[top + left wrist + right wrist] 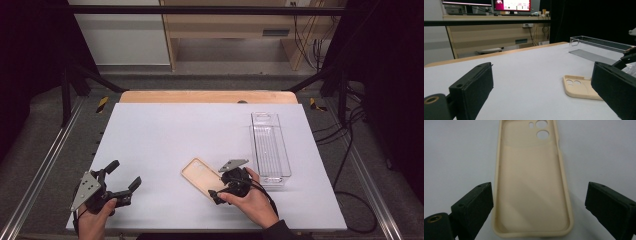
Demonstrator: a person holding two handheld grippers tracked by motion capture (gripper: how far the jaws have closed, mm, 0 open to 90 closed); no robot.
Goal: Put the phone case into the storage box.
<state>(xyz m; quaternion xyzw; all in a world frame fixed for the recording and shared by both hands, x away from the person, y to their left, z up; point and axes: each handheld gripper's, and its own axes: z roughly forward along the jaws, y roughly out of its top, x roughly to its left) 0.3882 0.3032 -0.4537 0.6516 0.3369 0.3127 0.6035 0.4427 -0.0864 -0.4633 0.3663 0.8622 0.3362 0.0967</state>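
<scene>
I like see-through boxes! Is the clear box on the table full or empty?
Empty. Through the clear box you see only its ribbed floor; the tan phone case lies outside, on the white table.

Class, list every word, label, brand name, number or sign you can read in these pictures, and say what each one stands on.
No text can be read.
Monitor screens beyond the table: bright panels with marks too small and blurred to read.
Beige phone case: plain, no print seen.
Clear plastic bin: no label seen.
Right gripper and left gripper: black jaws with no markings.
</scene>
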